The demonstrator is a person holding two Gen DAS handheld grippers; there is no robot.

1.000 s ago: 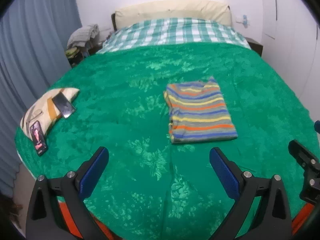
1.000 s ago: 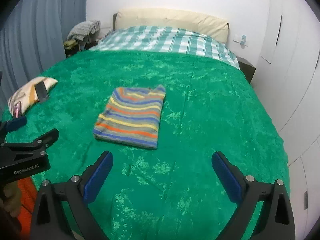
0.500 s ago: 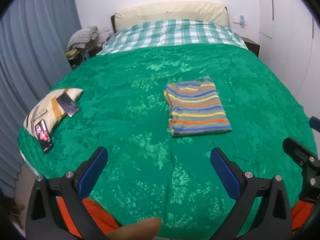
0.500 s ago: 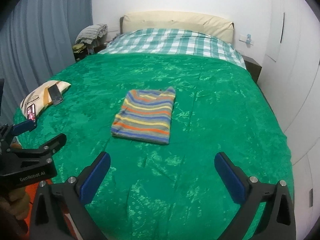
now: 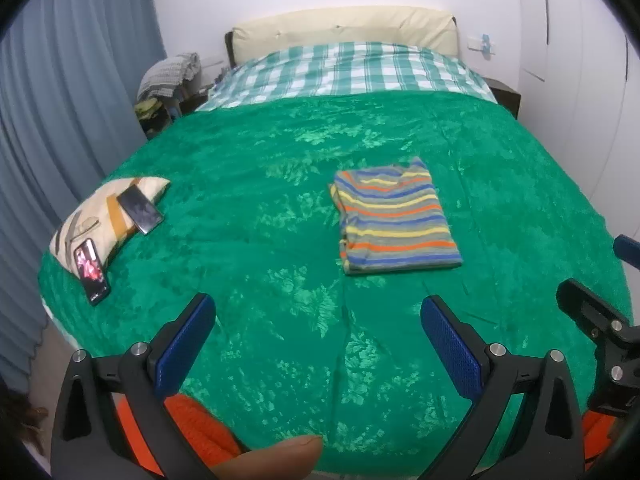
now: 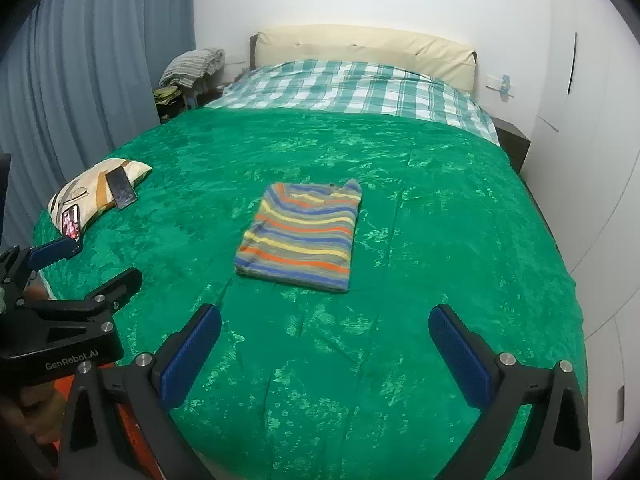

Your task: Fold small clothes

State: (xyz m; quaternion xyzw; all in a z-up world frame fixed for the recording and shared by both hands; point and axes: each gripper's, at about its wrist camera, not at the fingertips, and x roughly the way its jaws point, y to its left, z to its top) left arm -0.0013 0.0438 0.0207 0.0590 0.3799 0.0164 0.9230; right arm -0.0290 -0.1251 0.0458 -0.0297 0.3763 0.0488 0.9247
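Note:
A striped shirt [image 5: 394,216] in blue, orange, yellow and grey lies folded into a neat rectangle on the green bedspread [image 5: 256,200]. It also shows in the right wrist view [image 6: 304,236]. My left gripper [image 5: 316,344] is open and empty, held near the foot of the bed, well short of the shirt. My right gripper [image 6: 326,354] is open and empty too, also back from the shirt. The left gripper's body shows at the left edge of the right wrist view [image 6: 68,320].
A patterned pillow [image 5: 100,212] with two phones [image 5: 140,210] on it lies at the bed's left edge. A checked sheet [image 5: 344,68] and cream headboard are at the far end. Grey curtains [image 5: 60,120] hang on the left, white wardrobe doors [image 6: 592,120] on the right.
Both grippers have pulled back and up from the bed, so the folded shirt looks smaller and farther. The shirt has not moved. Both stay open.

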